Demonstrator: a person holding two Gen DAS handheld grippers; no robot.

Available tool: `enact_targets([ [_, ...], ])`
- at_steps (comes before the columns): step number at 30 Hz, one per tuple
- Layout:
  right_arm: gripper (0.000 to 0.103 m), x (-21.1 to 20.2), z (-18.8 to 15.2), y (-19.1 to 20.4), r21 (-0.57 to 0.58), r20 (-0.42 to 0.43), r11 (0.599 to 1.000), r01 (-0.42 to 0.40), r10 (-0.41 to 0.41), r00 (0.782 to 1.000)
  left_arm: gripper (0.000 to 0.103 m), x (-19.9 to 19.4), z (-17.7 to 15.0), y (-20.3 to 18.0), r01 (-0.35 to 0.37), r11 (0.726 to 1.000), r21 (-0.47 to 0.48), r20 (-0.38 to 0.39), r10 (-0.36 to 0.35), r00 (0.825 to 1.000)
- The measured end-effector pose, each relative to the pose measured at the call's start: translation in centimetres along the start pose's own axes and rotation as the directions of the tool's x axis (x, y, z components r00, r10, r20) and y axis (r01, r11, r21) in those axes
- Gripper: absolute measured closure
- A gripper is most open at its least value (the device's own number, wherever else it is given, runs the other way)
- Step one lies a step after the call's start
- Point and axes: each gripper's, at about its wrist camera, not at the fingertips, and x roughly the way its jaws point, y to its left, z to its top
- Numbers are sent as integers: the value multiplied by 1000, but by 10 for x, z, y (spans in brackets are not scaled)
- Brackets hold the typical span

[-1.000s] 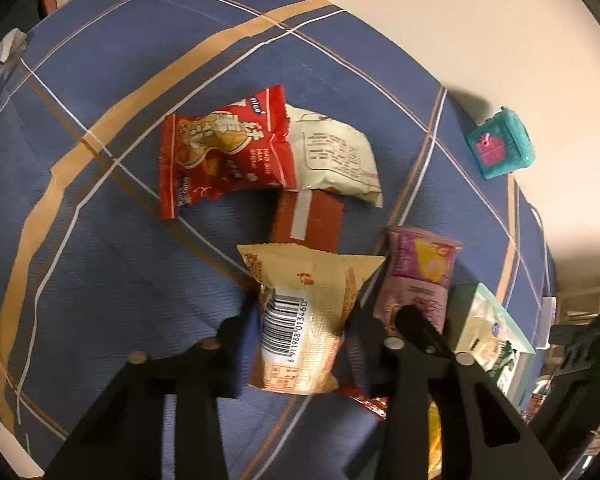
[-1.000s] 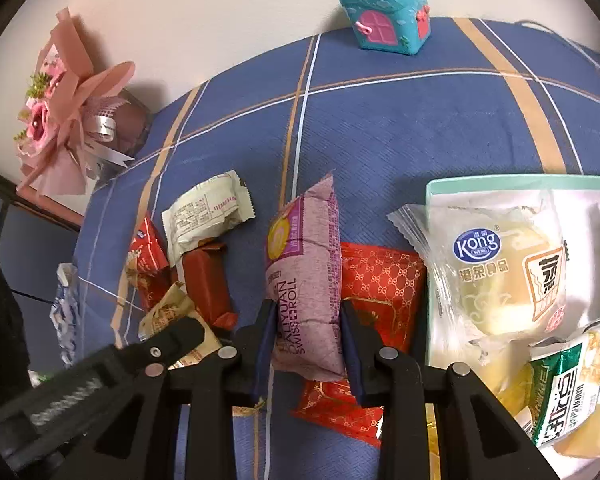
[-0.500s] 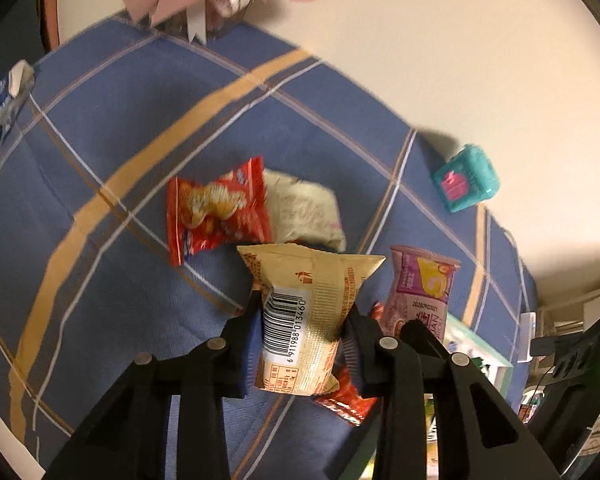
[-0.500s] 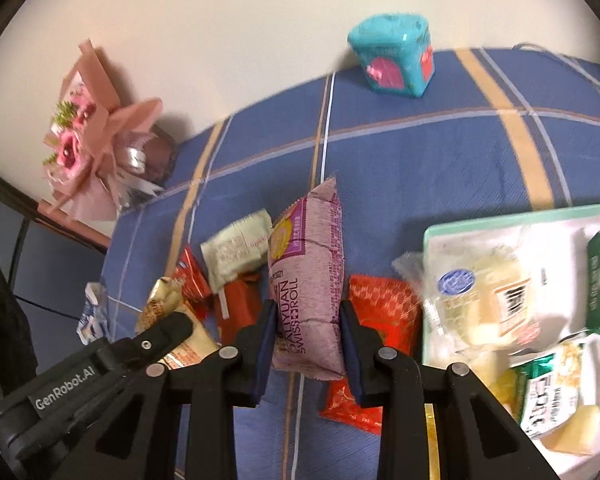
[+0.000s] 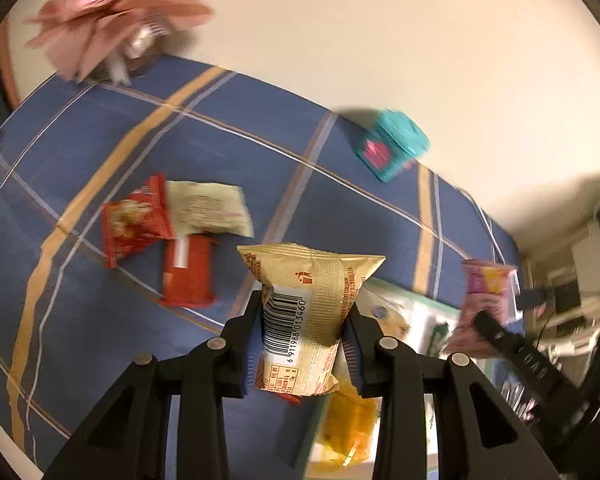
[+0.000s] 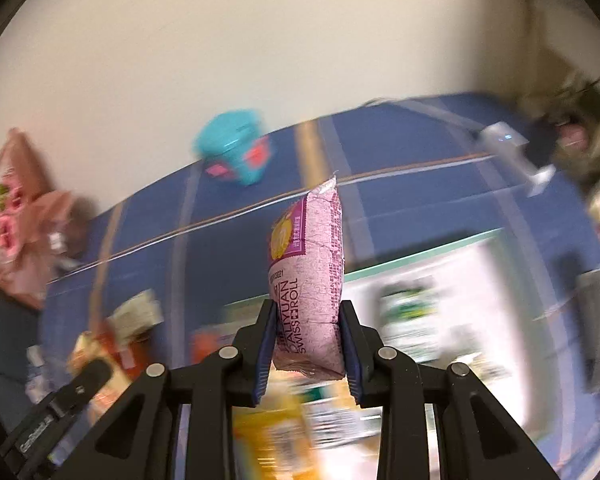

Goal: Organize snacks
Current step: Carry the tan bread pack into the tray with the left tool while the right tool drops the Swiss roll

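Note:
My left gripper (image 5: 302, 322) is shut on a golden snack packet (image 5: 304, 312) with a barcode, held up above the blue checked tablecloth (image 5: 100, 140). In the right wrist view my right gripper (image 6: 306, 328) is shut on a pink Swiss roll packet (image 6: 306, 280), lifted over a white tray with a green rim (image 6: 412, 254). The left wrist view also shows that pink packet (image 5: 488, 300) at the right. A red snack bag (image 5: 134, 220), a cream wrapper (image 5: 208, 208) and a red bar (image 5: 188, 272) lie on the cloth to the left. The tray (image 5: 416, 308) holds several blurred packets.
A teal toy house box (image 5: 392, 148) stands at the table's far edge by the wall. A pink flower bouquet (image 5: 112, 12) sits at the back left corner. A white object (image 6: 512, 152) lies at the far right of the cloth. Shelves and clutter are blurred beyond the table's right end.
Both grippers have risen from the table with their packets still gripped and swung right, toward the tray. The loose snacks on the cloth have stayed put.

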Motion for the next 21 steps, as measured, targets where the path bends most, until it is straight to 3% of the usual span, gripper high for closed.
enact_targets([
  [5,70,-26,13,-42,16,64,990,137,-137,988,66,8,-18,-46,9,993,119,-31,-5,1000],
  [9,70,-31,17,-63,16,75,983,185,-186,980,66,16,-31,-75,21,980,196,-55,-10,998],
  [21,70,26,1,-87,6,-80,978,210,-209,975,66,46,-56,-115,9,949,314,-113,28,993],
])
